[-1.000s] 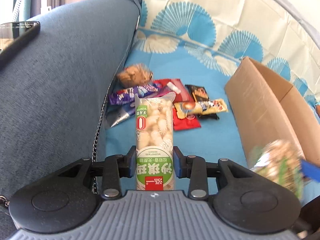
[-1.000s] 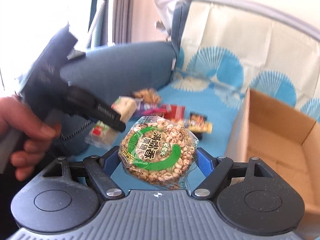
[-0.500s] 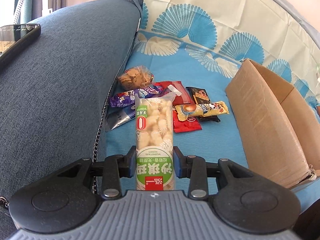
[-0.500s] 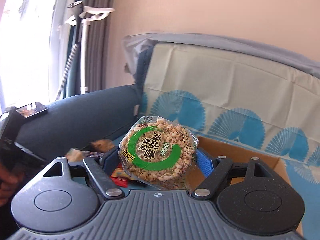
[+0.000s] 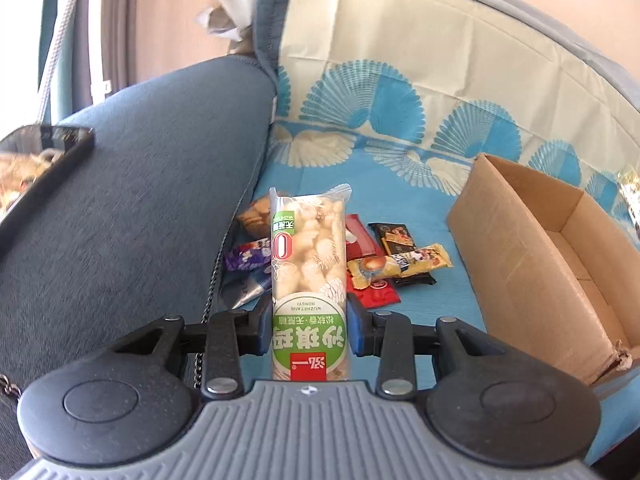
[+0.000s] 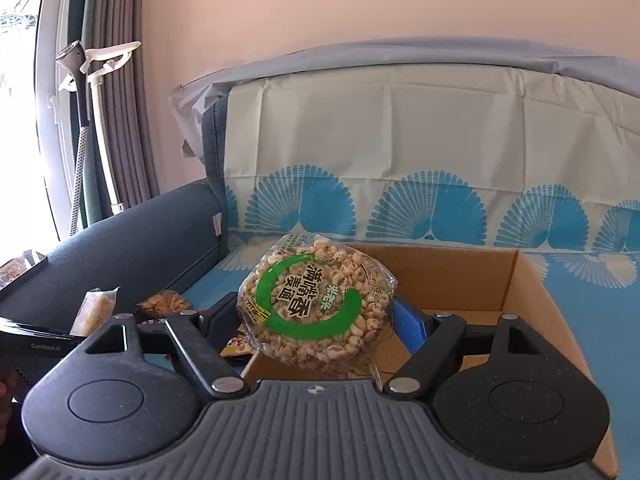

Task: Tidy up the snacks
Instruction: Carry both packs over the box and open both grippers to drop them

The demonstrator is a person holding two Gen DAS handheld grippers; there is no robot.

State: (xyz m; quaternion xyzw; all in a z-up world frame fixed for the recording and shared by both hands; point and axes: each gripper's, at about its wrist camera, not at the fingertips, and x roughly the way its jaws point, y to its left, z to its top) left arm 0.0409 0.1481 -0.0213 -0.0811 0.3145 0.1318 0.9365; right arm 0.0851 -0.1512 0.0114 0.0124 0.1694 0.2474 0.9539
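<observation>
Sofa seat (image 5: 432, 276), blue fan-print cover.
Cardboard box (image 5: 532, 264) at 3 o'clock of snack pile (image 5: 380, 256), open, looks empty.
Right gripper (image 6: 316, 312) spread wide, clamping round puffed-grain cake pack (image 6: 316, 304) above box's near-left corner.
Left gripper (image 5: 308, 324) half-closed on tall sachima pack (image 5: 308, 280), above seat at 6 o'clock of pile.
Risk: release at box's edge, round pack catches wall, drops outside; slick wrappers may slip.

Blue sofa (image 6: 132, 236), peach wall (image 6: 360, 4), sunlit curtained window (image 6: 24, 92).
</observation>
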